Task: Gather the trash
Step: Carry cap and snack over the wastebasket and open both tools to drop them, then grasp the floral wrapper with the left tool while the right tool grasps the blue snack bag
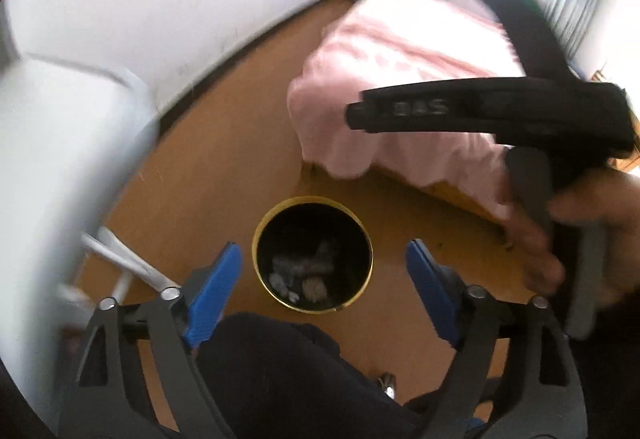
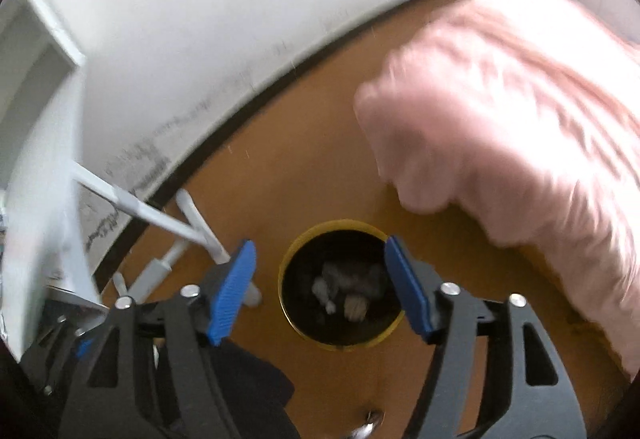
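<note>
A black waste bin with a gold rim [image 1: 256,239] stands on the wooden floor, straight below both grippers; it also shows in the right wrist view [image 2: 285,267]. Crumpled paper scraps [image 1: 310,273] lie at its bottom, seen too in the right wrist view [image 2: 344,289]. My left gripper [image 1: 324,275] is open and empty above the bin. My right gripper [image 2: 320,275] is open and empty above the bin. The right gripper's black body [image 1: 500,115] and the hand holding it cross the right of the left wrist view.
A bed with a pink cover [image 1: 404,79] stands right of the bin [image 2: 532,143]. White furniture [image 1: 52,167] and white bars [image 2: 160,223] are to the left. A white wall [image 2: 240,19] runs behind. The person's dark-clothed leg [image 1: 288,379] is below.
</note>
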